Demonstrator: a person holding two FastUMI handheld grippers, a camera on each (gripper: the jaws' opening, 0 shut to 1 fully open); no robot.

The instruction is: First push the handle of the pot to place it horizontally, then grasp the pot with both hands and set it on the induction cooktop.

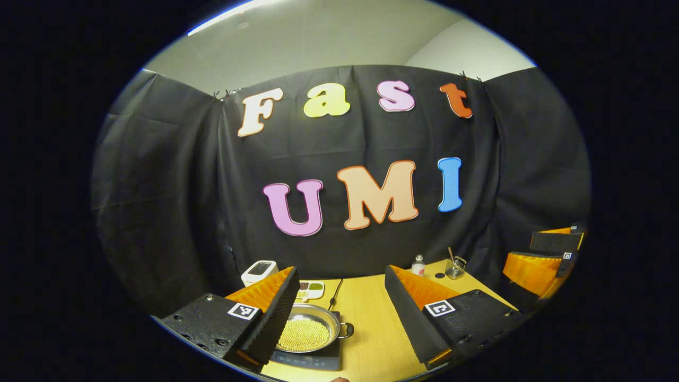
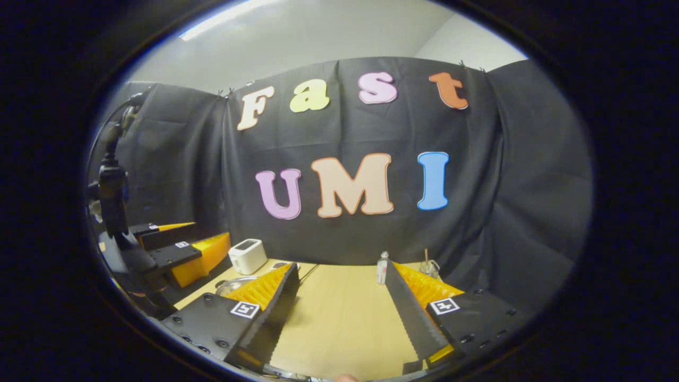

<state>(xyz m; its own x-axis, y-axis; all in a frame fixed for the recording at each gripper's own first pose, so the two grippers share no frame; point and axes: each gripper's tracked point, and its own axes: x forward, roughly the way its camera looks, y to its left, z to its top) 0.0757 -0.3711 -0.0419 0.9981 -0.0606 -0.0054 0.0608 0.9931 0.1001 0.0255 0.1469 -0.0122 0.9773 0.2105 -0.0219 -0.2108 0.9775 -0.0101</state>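
- One pot (image 1: 306, 331), shallow, metal and filled with small yellow grains, is being seen in the left gripper view already sitting on the dark induction cooktop (image 1: 313, 361) at the near left of the wooden table (image 1: 371, 323).
- Its small side handle (image 1: 347, 330) is being shown pointing to the right, roughly level across the view, so the pot's long axis is being judged to run crosswise to the jaws.
- The pot is lying low and just left of centre before the left gripper (image 1: 342, 305), whose jaws are being held spread wide with nothing between them; its left finger is overlapping the pot's left rim in the view.
- The right gripper (image 2: 342, 302) is likewise being held wide apart and empty, over bare table, with the pot's rim peeking behind its left finger, so the left one is being judged nearer.
- Both grippers are being held raised and aimed forward.
- A white appliance (image 2: 247, 255), a small bottle (image 1: 418, 265) and a glass cup (image 1: 455, 268) are standing at the table's back edge.
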